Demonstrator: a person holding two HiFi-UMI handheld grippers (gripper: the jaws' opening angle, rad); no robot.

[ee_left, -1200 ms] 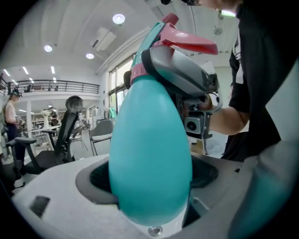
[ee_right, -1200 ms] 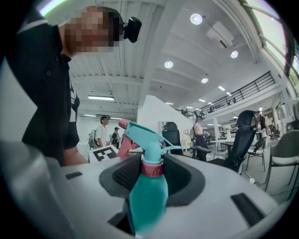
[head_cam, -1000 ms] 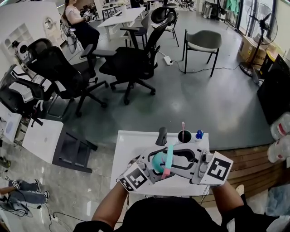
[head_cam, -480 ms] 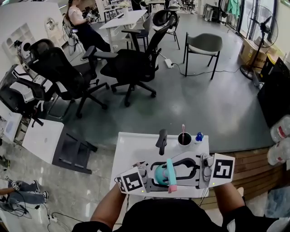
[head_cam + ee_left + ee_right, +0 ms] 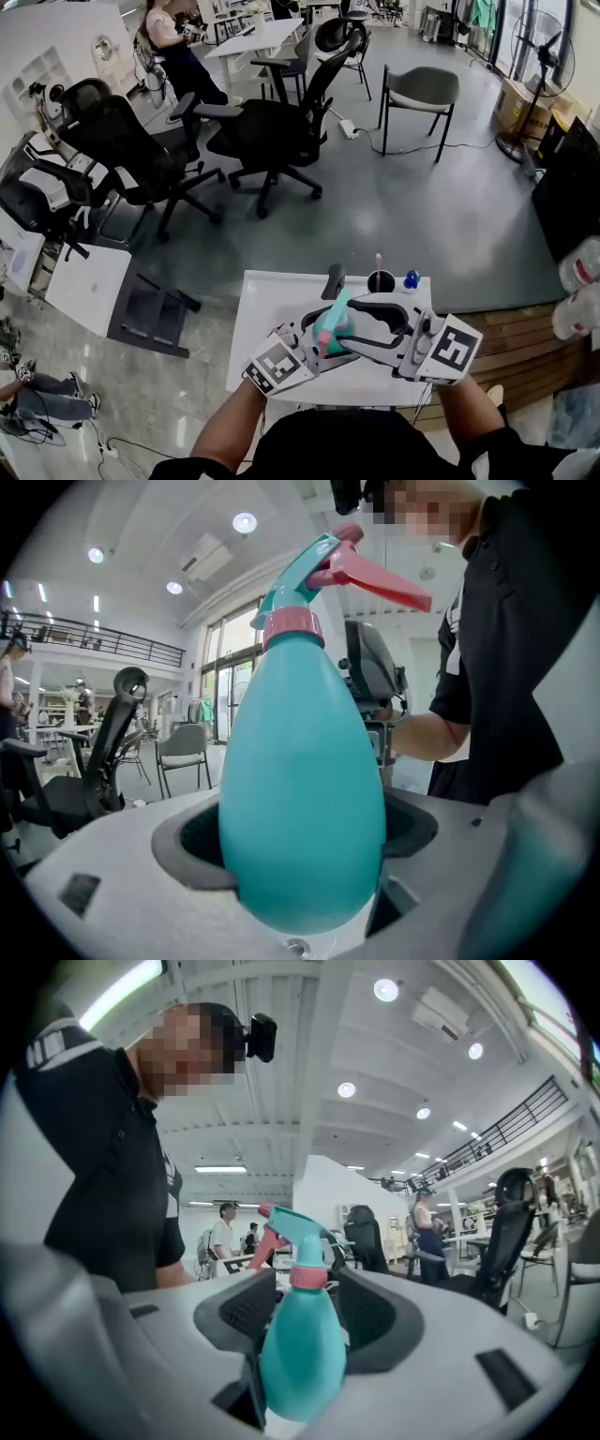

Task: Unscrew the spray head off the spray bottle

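Teal spray bottle [image 5: 300, 761] mostly hides pads of the clamping left tool [image 5: 302, 829]; right tool [image 5: 309, 1321] just opened around it.

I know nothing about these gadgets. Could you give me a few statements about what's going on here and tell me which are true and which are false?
1. The spray bottle is teal with a pink collar. True.
2. The spray head is already off. False: it sits on the bottle's neck.
3. The left gripper grips the bottle by its body. True.
4. Nothing else stands on the white table. False: a dark cup and a small blue thing stand at its far edge.
5. The right gripper is clamped tight on the pink trigger. False: its jaws have just been opening and stand apart on either side of the neck.
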